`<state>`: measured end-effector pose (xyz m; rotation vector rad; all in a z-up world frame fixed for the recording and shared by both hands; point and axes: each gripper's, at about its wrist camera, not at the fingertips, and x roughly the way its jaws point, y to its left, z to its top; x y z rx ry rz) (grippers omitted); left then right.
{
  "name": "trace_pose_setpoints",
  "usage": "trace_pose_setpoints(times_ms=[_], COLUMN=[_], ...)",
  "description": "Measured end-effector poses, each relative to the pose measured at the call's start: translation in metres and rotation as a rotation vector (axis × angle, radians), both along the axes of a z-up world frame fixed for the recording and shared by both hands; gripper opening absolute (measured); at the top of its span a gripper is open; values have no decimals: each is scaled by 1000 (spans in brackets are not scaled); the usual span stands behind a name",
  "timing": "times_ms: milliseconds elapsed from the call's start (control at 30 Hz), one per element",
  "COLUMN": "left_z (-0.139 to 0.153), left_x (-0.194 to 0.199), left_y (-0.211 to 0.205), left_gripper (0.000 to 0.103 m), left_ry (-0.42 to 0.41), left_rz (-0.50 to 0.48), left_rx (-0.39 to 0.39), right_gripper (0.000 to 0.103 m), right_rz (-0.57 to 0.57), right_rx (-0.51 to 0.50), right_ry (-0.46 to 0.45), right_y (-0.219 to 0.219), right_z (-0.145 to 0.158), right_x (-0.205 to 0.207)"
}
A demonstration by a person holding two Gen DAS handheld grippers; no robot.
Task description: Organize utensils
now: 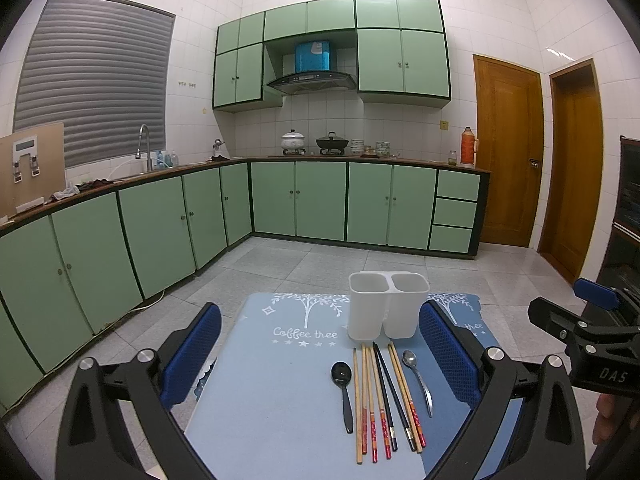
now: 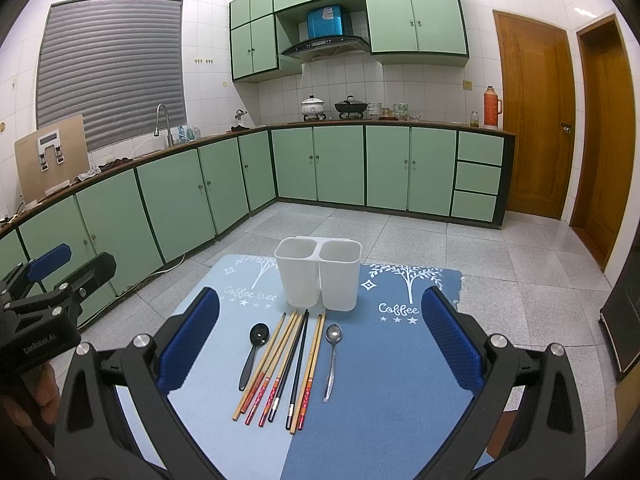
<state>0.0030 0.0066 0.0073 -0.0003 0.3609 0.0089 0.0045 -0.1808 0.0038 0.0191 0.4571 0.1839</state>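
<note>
A white two-compartment utensil holder [image 1: 386, 304] [image 2: 318, 274] stands upright and empty at the far side of a blue mat [image 1: 280, 400] [image 2: 380, 380]. In front of it lie a black spoon [image 1: 344, 392] [image 2: 252, 354], several wooden and black chopsticks [image 1: 384, 396] [image 2: 286, 364] side by side, and a metal spoon [image 1: 418, 378] [image 2: 331, 360]. My left gripper [image 1: 320, 356] hangs open above the mat, its blue pads wide of the row. My right gripper [image 2: 320, 336] is also open, holding nothing. Each gripper shows at the edge of the other's view.
The mat covers a small table over a grey tiled floor. Green cabinets [image 1: 160, 224] run along the left and back walls, with a sink, pots and a thermos on the counter. Two wooden doors [image 2: 532, 116] stand at the right. A dark shelf unit [image 1: 628, 216] is at far right.
</note>
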Motion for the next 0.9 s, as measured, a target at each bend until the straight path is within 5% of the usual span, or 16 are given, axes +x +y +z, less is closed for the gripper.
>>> trace_pose_setpoints(times_ms=[433, 900], left_z=[-12, -120], left_x=[19, 123], left_y=[13, 27], left_gripper=[97, 97], left_ry=[55, 378], left_rz=[26, 35], left_rx=[11, 45], right_gripper=[98, 95], right_rz=[-28, -55], right_rx=[-7, -63], right_ry=[59, 324], right_y=[-9, -5], right_z=[-19, -119], right_x=[17, 118])
